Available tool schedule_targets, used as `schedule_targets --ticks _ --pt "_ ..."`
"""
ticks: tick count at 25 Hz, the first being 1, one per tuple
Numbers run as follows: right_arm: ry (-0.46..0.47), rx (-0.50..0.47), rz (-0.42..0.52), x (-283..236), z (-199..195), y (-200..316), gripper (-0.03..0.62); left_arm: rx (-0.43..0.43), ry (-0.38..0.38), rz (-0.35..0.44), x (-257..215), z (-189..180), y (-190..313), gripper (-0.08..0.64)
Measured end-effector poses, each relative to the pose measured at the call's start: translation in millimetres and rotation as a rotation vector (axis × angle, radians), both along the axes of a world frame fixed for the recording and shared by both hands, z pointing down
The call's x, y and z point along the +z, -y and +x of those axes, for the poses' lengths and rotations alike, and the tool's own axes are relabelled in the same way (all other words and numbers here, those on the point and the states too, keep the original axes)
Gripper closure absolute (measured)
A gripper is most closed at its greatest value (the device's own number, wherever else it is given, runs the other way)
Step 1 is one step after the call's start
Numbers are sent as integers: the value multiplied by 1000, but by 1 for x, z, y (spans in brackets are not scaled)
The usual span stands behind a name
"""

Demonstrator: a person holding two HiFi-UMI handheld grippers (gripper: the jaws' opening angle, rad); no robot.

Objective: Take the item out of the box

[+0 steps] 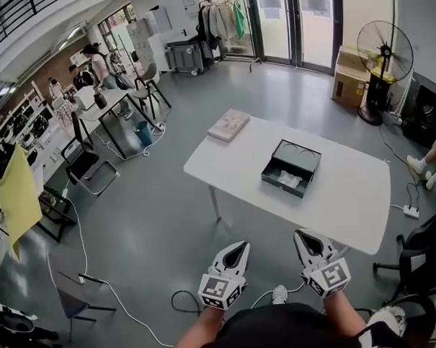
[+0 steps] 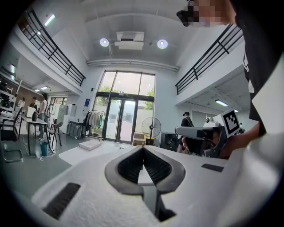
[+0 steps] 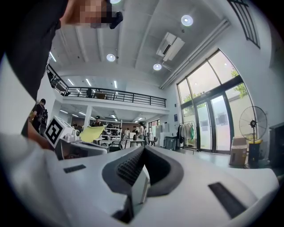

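Observation:
A dark open box (image 1: pixel 291 168) sits on the white table (image 1: pixel 349 200), and a pale item (image 1: pixel 289 179) lies inside it near its front wall. Both grippers hang close to my body, well short of the table's near edge and pointing towards it. My left gripper (image 1: pixel 242 246) is shut with nothing between its jaws, and in its own view the tips (image 2: pixel 143 148) meet. My right gripper (image 1: pixel 300 234) is also shut and empty, its jaws (image 3: pixel 143 148) closed together in the right gripper view.
A flat pale package (image 1: pixel 229 124) lies on the table's far left corner. A standing fan (image 1: pixel 384 54) and a cardboard box (image 1: pixel 351 77) stand beyond the table. A chair (image 1: pixel 71 284) and cables (image 1: pixel 130 310) are on the floor to my left. People work at a distant table (image 1: pixel 103 99).

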State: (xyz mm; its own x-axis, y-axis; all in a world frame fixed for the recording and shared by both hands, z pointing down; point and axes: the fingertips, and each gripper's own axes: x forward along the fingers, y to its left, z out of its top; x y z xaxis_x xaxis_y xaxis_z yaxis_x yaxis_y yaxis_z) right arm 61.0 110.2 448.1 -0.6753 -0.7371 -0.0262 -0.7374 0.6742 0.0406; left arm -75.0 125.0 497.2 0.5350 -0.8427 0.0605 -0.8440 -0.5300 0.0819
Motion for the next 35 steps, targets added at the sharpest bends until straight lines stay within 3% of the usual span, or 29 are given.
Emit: schedule_targets --ticks 7,12,18,27,35 --pt "-12 31 -19 9 40 61 586 18 20 -24 7 38 61 548" --pt "-13 0 -32 13 58 94 586 12 33 -33 11 57 97 548" --pt "-78 -8 -76 26 72 125 586 -9 40 -41 15 69 124 548" --pt "-23 -43 -49 18 48 170 586 -65 42 -63 21 31 178 548" --pt "-52 -18 -49 16 4 236 586 25 60 -24 8 7 255 548"
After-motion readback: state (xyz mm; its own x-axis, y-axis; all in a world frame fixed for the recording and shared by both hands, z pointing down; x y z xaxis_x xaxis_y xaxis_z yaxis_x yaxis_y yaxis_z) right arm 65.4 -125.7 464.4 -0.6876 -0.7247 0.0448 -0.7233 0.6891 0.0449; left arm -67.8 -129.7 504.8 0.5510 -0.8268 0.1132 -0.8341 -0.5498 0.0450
